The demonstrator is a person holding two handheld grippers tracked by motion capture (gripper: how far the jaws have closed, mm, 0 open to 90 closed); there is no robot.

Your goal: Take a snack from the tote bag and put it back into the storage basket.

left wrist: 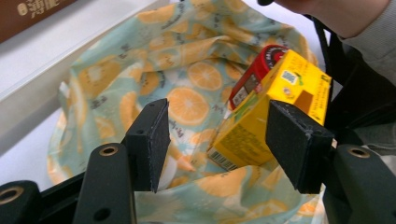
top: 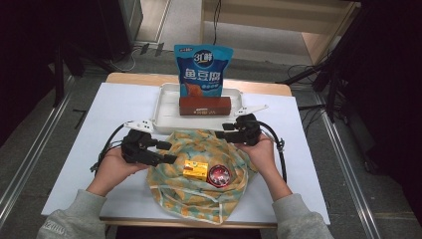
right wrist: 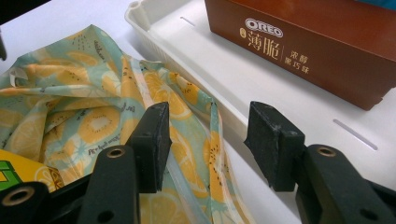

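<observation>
Cloth bag [top: 199,174] lies between both tongs, yellow carton [top: 195,170] and red can [top: 218,175] resting on it. Left gripper [top: 168,152], jaws wide apart, sits at its nine o'clock edge; right gripper [top: 222,134], jaws parted and empty, at two o'clock beside the white tray [top: 166,107].
</observation>
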